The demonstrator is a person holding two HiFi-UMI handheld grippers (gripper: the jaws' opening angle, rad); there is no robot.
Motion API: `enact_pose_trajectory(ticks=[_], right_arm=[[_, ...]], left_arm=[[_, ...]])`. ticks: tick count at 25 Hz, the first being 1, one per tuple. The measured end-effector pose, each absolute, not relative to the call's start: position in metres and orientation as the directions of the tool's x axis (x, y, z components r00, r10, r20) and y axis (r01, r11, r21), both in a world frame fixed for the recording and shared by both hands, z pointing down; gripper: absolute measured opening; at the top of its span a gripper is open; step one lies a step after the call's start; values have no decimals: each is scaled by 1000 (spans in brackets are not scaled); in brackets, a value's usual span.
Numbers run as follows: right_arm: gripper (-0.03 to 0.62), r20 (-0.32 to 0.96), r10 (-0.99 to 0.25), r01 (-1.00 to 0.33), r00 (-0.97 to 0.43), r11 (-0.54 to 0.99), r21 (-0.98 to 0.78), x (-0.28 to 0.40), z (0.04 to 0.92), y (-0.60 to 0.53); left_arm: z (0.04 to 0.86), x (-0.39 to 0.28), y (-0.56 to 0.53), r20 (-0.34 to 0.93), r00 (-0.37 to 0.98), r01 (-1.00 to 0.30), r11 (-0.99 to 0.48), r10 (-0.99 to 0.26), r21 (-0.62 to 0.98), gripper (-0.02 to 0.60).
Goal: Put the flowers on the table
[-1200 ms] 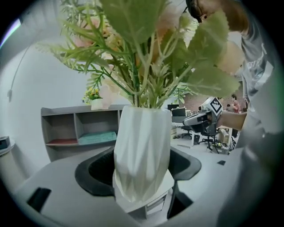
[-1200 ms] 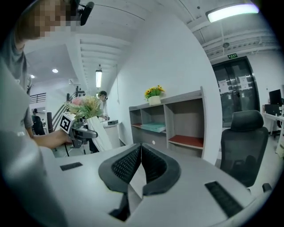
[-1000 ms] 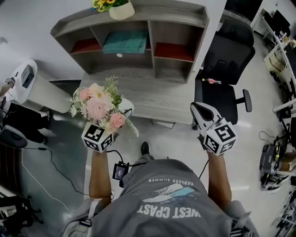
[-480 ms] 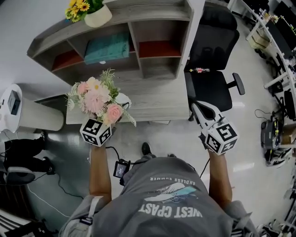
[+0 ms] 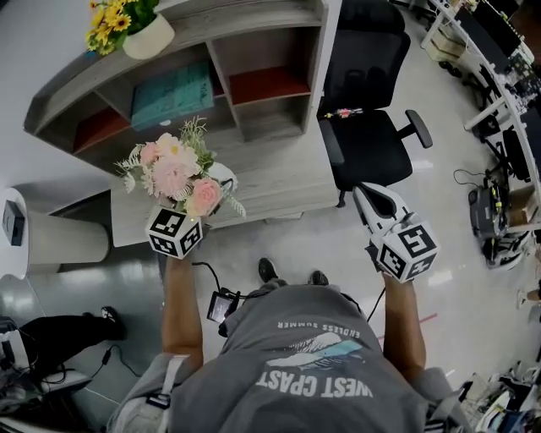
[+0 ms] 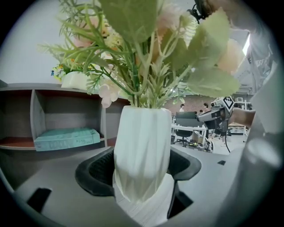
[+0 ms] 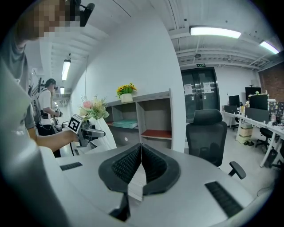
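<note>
My left gripper (image 5: 211, 188) is shut on a white ribbed vase (image 6: 142, 155) that holds pink and cream flowers (image 5: 173, 173) with green sprigs. In the head view the bouquet hangs above the near left part of the grey wooden table (image 5: 279, 173). The left gripper view shows the vase upright between the jaws, its flowers (image 6: 146, 40) filling the top. My right gripper (image 5: 369, 200) is shut and empty, off the table's near right corner, over the floor. In the right gripper view the jaws (image 7: 140, 170) are pressed together, and the held flowers (image 7: 92, 108) show at far left.
A grey shelf unit (image 5: 182, 72) stands on the table's back, with a teal box (image 5: 172, 91) in one bay and a pot of yellow flowers (image 5: 127, 25) on top. A black office chair (image 5: 368, 110) stands to the right of the table. A white machine (image 5: 51, 241) stands at the left.
The view has shifted so the table and shelf sit further left and tilted. Both grippers keep nearly the same places in the picture. The vase stays held.
</note>
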State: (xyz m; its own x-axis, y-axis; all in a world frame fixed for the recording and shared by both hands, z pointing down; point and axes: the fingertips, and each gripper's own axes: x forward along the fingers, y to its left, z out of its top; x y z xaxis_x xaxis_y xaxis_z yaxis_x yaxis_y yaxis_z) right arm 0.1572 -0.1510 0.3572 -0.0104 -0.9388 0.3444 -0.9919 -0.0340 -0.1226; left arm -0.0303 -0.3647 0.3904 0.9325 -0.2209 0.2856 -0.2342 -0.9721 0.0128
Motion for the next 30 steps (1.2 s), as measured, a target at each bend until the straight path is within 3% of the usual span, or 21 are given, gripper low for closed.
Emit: enact_pose_trajectory(ticks=[16,30], right_arm=[[26,410,-900,-970,148,-212,-116,153,370,-100],[26,468,-874,-969,128,-211,-130,149,393,-104]], left_arm=[[431,9,-375,305,948,-119,-991,-93,66,364],[473,34,-395,321,943,-128,-987,-90,97,364]])
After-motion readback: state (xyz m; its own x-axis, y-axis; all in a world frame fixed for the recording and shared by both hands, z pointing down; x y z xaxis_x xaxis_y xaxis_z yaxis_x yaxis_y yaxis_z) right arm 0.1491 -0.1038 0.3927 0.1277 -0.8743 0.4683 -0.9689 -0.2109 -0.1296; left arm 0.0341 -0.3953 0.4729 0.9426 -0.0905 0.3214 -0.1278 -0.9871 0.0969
